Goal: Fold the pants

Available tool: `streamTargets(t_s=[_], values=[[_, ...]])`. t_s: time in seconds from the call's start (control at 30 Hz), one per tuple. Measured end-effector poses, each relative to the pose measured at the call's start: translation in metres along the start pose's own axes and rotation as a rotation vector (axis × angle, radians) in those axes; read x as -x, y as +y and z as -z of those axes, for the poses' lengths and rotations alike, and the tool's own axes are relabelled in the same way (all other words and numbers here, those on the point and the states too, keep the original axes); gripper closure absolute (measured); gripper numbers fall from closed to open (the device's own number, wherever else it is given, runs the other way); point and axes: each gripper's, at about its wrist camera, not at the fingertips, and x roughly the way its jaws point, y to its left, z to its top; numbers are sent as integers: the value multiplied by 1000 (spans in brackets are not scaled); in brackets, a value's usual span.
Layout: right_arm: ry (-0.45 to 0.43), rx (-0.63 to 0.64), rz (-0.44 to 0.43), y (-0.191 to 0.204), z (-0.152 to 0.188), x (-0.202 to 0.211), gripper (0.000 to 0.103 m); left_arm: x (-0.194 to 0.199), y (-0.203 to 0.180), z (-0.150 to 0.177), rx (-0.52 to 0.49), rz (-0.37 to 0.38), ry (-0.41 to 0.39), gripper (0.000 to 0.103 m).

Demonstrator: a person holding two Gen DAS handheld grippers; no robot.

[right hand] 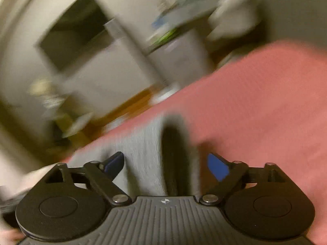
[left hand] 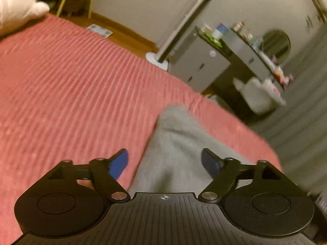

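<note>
1. The left tool point(left hand: 164, 164) has its two blue pads point(left hand: 119, 164) spread wide, and nothing is between them.
2. The grey pants point(left hand: 175, 143) lie on the bed, on its ribbed pink cover point(left hand: 71, 77), below and in front of this tool, near the bed edge.
3. The right tool point(right hand: 165, 165) is also spread wide and holds nothing; its blue pads point(right hand: 217, 166) stand well apart.
4. In the right wrist view, which is strongly blurred, the grey pants point(right hand: 141, 155) lie under the tool on the same pink cover point(right hand: 255, 102), with a dark fold or shadow running along them.
5. A white soft thing point(left hand: 18, 8) rests at the far corner of the bed.
6. Behind the bed stands a grey cabinet point(left hand: 196, 65) with small things on top; I cannot tell what they are.
</note>
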Motion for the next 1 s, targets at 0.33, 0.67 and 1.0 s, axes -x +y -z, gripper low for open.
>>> streamTargets(t_s=[0.33, 0.67, 1.0], values=[[47, 86, 64, -9, 82, 25, 4, -6, 14, 94, -169, -180, 107, 5], [90, 78, 191, 9, 147, 44, 4, 25, 39, 118, -223, -412, 127, 6], [173, 322, 245, 66, 187, 46, 4, 66, -5, 147, -333, -397, 49, 6]])
